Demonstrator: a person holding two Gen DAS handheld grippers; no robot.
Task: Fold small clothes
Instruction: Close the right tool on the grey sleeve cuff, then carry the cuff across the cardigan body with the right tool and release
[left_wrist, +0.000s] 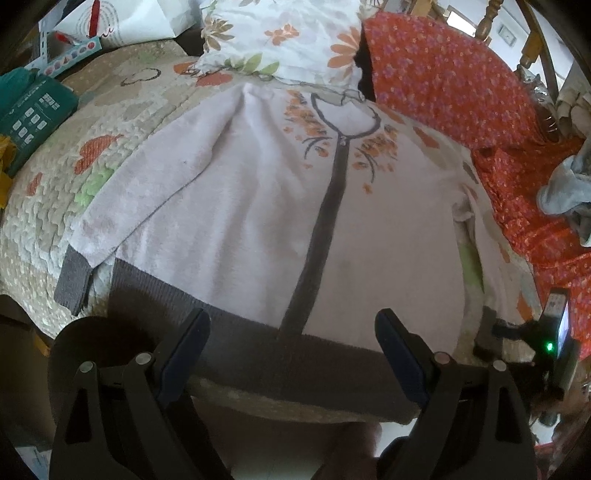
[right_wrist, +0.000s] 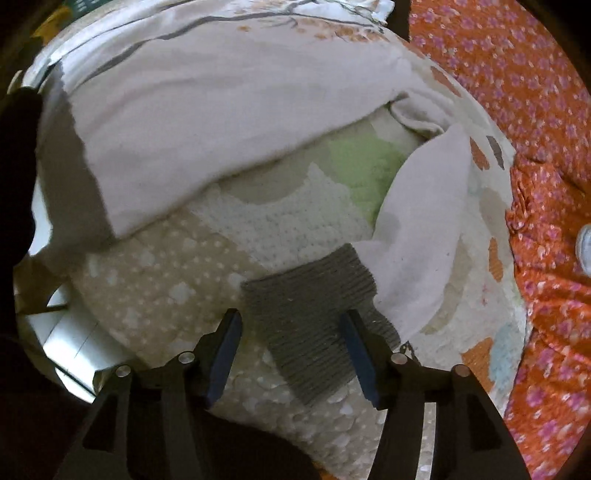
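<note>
A small pale pink zip cardigan (left_wrist: 240, 206) lies flat on a quilted bed cover (left_wrist: 44, 221), face up, with grey hem, grey zip band and orange flower print at the chest. Its left sleeve (left_wrist: 122, 206) lies out to the side with a grey cuff (left_wrist: 72, 284). My left gripper (left_wrist: 291, 328) is open, just above the grey hem (left_wrist: 258, 354) at the near edge. In the right wrist view the right sleeve (right_wrist: 417, 229) lies bent on the cover, and my right gripper (right_wrist: 291, 328) is open with the grey cuff (right_wrist: 314, 321) between its fingers.
An orange floral cloth (left_wrist: 461, 81) lies along the right side, also in the right wrist view (right_wrist: 517, 110). A floral pillow (left_wrist: 280, 37) sits beyond the collar. A green packet (left_wrist: 33, 114) and boxes lie far left. A grey garment (left_wrist: 569, 184) lies at far right. The bed edge is near.
</note>
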